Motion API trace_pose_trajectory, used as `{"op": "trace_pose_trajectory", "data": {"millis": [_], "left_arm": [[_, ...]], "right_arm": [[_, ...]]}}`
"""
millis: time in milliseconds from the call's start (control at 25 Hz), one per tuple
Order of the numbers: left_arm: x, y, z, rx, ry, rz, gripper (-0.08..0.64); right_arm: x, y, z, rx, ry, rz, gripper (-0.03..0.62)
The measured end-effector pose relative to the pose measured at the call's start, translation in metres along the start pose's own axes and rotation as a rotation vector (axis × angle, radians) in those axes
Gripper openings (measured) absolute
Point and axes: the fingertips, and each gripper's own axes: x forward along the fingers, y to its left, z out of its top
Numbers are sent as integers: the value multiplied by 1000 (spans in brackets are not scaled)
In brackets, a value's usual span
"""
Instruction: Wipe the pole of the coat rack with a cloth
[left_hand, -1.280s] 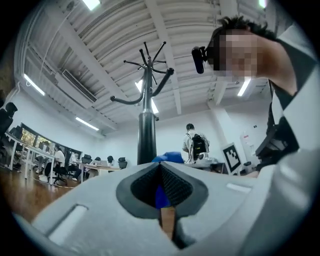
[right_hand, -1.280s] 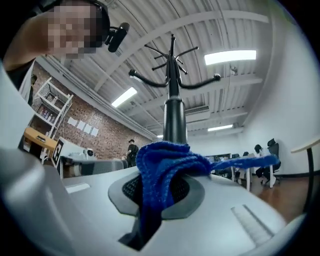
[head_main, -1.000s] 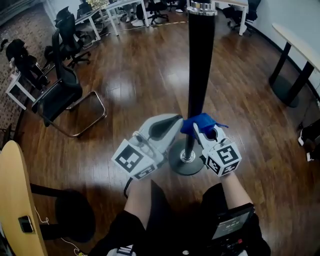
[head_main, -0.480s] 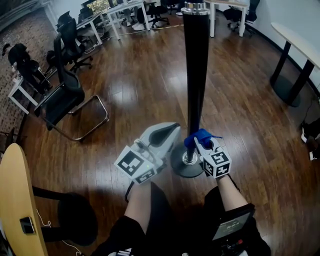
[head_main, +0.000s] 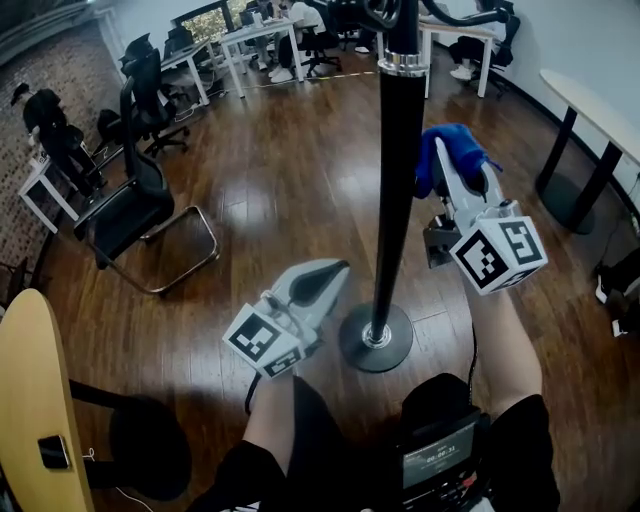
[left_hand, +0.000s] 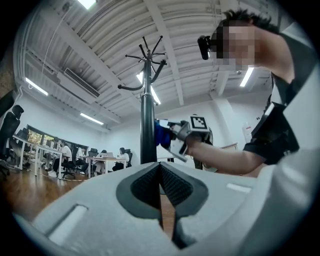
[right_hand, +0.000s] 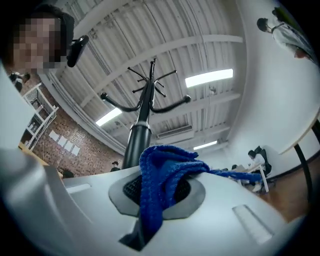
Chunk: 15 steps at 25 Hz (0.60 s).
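The pole (head_main: 398, 180) stands upright on its round base (head_main: 376, 338) on the floor (head_main: 270, 170), straight in front of the person. The left tongs (head_main: 330, 275) sit low, just left of the pole and near the base, apart from both. The right tongs (head_main: 462, 175) are higher, just right of the pole, with the cloth (head_main: 447, 152) pinched at their tip, on the side nearest the pole; whether it touches, I cannot tell. A chair (head_main: 135, 205) stands well off to the left, desks (head_main: 245, 35) lie behind, and a surface (head_main: 590, 90) is at the right.
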Motion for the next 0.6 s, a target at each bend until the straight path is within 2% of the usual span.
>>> {"op": "trace_pose_trajectory", "data": {"millis": [120,240,400,600], "left_arm": [[1,5,6,-4,-17,9,2],[4,4,6,-7,-26,3,2],[5,0,6,-5,-29,-1,2],[5,-5,-1,-5,-26,-4,2]], "right_arm": [[32,5,54,-82,-41,14,21],[44,0,60,-115,-37,-2,21],[35,-8,2,-94,77,-5,21],[-3,-25,-127,83,303,19,21]]}}
